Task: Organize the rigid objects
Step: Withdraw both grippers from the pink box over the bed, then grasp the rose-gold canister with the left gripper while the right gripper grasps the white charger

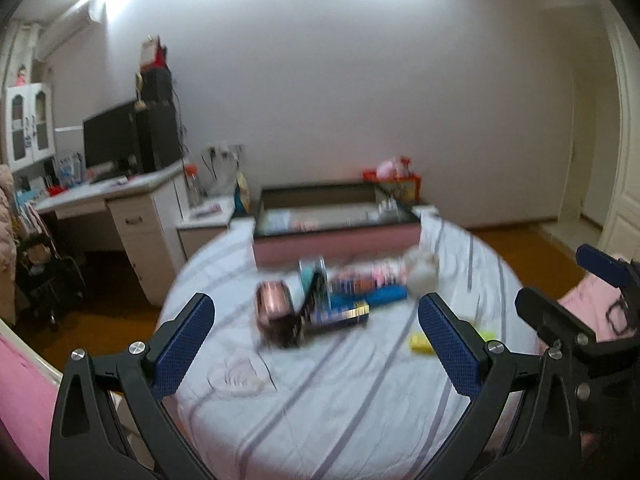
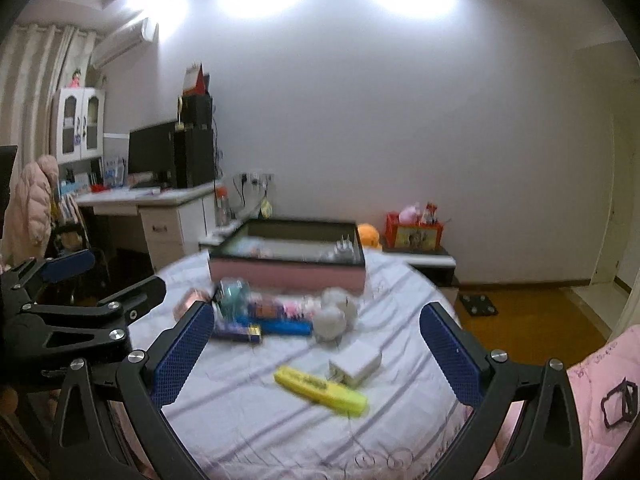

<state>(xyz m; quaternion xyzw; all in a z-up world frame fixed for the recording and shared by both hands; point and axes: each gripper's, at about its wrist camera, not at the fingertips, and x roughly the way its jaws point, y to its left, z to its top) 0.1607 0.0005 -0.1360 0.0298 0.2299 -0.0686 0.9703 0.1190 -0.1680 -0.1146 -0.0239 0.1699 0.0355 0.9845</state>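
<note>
Both grippers hang above the near end of a bed covered by a pale striped sheet (image 2: 280, 420), and both are spread wide with nothing between their blue-padded fingers.

The left gripper (image 1: 316, 344) faces a blurred heap of small objects lying ahead of its fingertips and apart from them: a pink-and-dark case (image 1: 276, 312) on the left, a teal-topped box (image 1: 312, 276) standing behind it, a blue flat bar (image 1: 386, 295) and a round white ball (image 1: 420, 272) to the right. A yellow block (image 1: 420, 343) lies just beside the inner edge of its right finger.

The right gripper (image 2: 316, 352) looks over the same heap from the other side. A yellow bar (image 2: 320, 390) lies tilted on the sheet between its fingers, closest to it, touching a white rectangular adapter (image 2: 356, 362) just behind. Two white balls (image 2: 334, 314) sit farther on.

Beyond the heap a pink box with a dark rim (image 2: 288, 270) stands open on the bed, well away from both grippers.
</note>
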